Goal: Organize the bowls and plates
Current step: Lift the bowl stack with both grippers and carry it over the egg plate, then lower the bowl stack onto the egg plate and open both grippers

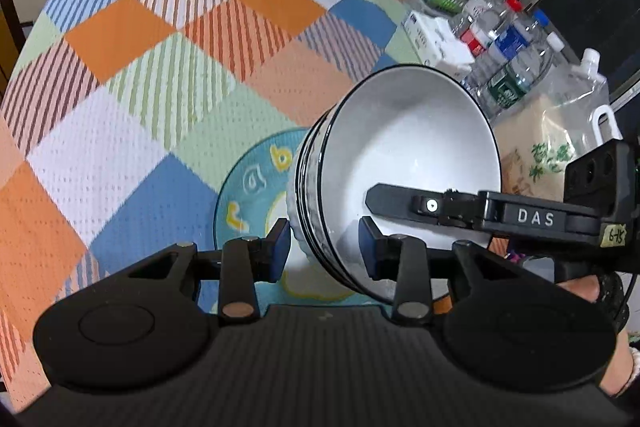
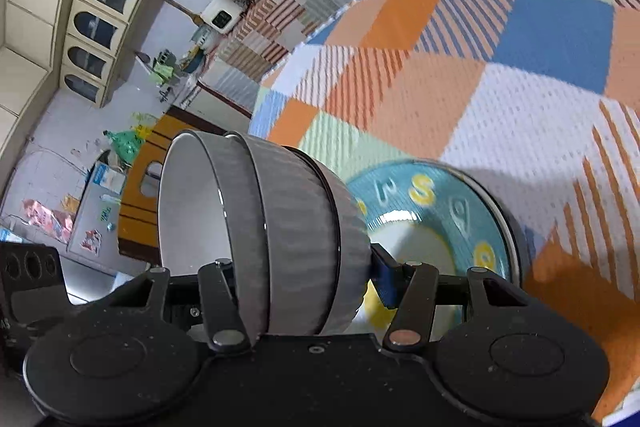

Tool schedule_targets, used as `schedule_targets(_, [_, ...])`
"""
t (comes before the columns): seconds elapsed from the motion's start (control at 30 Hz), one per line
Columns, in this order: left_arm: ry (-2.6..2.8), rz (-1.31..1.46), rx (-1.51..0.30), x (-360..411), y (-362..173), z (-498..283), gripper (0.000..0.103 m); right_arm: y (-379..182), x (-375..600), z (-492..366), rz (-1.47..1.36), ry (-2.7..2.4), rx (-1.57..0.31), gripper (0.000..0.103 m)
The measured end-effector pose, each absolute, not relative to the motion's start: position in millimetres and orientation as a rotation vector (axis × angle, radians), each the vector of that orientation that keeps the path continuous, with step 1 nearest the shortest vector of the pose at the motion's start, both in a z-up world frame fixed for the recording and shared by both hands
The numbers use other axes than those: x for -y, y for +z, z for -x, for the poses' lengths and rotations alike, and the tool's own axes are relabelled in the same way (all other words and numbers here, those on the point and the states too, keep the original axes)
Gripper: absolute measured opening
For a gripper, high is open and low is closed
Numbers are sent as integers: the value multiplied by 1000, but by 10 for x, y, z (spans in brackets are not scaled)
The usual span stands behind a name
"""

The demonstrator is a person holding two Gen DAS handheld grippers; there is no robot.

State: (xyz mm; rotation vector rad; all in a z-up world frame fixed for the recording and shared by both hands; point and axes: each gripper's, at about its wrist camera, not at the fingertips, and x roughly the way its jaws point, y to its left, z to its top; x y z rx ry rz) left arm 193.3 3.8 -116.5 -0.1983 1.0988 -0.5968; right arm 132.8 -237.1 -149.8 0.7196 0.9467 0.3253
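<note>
The left gripper (image 1: 324,251) and right gripper (image 2: 304,287) are each clamping the tilted stack of nested bowls (image 1: 400,167), hanging over the teal plate (image 1: 248,195) near the table's (image 1: 160,87) front edge. Uneven pulling is risking the bowls slipping onto the plate.

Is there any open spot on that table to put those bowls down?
Yes. The checked tablecloth lies bare from the teal lettered plate under the stacked white bowls out to the far and left edges. The right side is crowded: a white tissue pack, clear plastic bottles and a clear pouch.
</note>
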Motion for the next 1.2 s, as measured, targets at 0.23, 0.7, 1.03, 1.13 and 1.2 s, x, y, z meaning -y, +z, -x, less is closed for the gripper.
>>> schedule_targets(0.23, [-595,199,-1131,-11,-1383,-1952,34,-1713,2380,-1247,-736,309,-994,60])
schedule_targets(0.7, [-604,231,-1174,23,-1625,-2004,35,-1852,2391,-1270,-714,247,-1038,61])
schedule_targets(1.03, [-606,269,-1166,8,-1655,-2003,35,-1793,2314,-1285,-655,178,-1015,67])
schedule_targets(1.13, [-594,245,-1141,17,-1596,-1979,34,-1711,2346,-1250,-615,149,-987,67])
schedule_targets(1.2, [-584,223,-1113,16,-1519,-1941,34,-1654,2402,-1202,-612,152,-952,67])
